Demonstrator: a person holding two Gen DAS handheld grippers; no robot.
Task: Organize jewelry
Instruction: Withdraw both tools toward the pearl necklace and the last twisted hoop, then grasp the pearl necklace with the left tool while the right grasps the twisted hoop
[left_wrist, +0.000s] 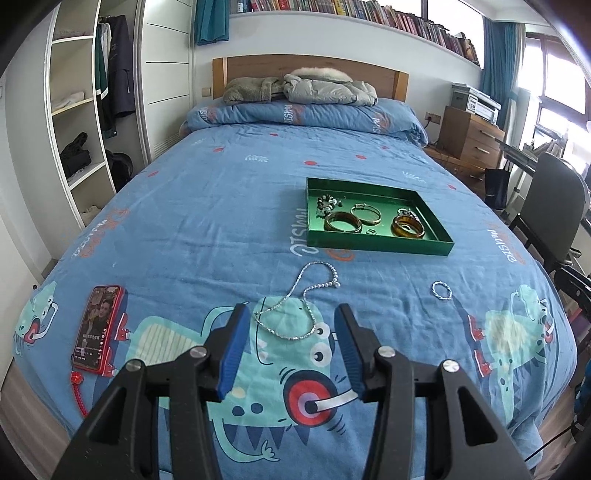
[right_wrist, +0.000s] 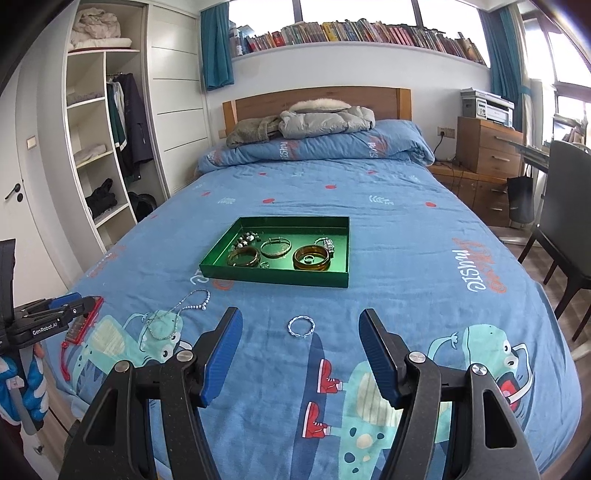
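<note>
Necklace (left_wrist: 300, 303): lying just ahead of left gripper (left_wrist: 291, 314), running away from it
Grippers: both spread, holding nothing

"GenRobot.AI" stands on the left tongs (right_wrist: 70, 301); "music" is printed on the bedspread (right_wrist: 471, 269).

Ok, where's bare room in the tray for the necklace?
The tray's far strip along the back wall is bare, and so is its right edge. The near half is crowded: beads, bangles, rings. The necklace lies on the bed.
</note>
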